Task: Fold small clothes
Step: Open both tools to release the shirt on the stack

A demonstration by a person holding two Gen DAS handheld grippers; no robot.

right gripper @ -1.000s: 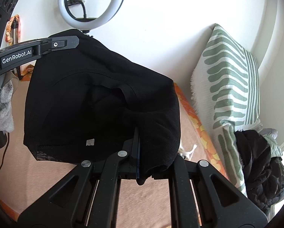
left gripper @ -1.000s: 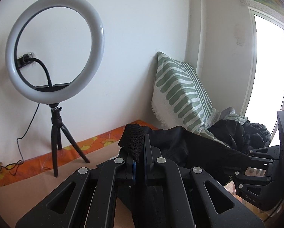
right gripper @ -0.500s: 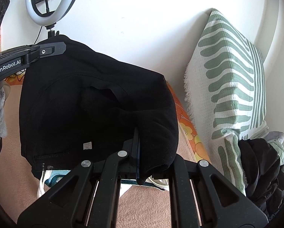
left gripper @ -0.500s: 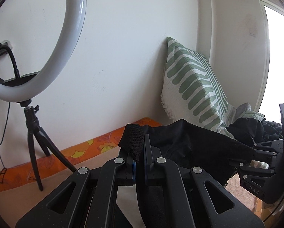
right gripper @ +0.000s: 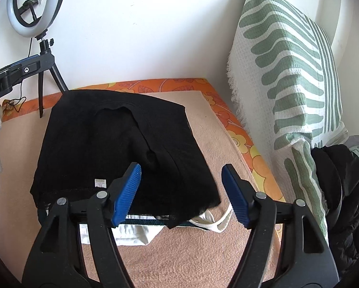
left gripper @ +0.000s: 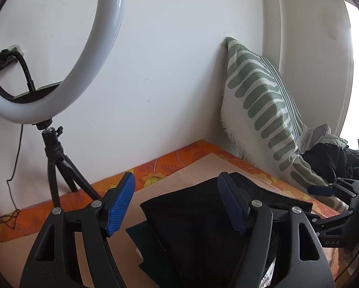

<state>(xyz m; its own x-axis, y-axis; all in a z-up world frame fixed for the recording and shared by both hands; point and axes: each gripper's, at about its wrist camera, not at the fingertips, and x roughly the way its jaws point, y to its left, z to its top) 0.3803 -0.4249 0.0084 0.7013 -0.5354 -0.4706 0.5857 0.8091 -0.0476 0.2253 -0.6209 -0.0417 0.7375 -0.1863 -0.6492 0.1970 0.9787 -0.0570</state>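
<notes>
A folded black garment (right gripper: 112,144) lies flat on the beige mat (right gripper: 203,252), on top of a teal piece and a white garment (right gripper: 131,234). It also shows in the left wrist view (left gripper: 193,225). My right gripper (right gripper: 181,194) is open and empty, just above the garment's near right edge. My left gripper (left gripper: 177,204) is open and empty above the garment's left side; its body shows at the left edge of the right wrist view (right gripper: 14,76). The right gripper shows at the right edge of the left wrist view (left gripper: 342,192).
A ring light on a black tripod (left gripper: 54,148) stands at the back left by the wall. A green-striped pillow (right gripper: 287,76) leans against the wall on the right, with a pile of dark clothes (right gripper: 347,192) below it. An orange floral sheet (right gripper: 241,139) borders the mat.
Both grippers have opened and let go of the black garment. It was held up between them before and now lies flat on the stack on the mat.
</notes>
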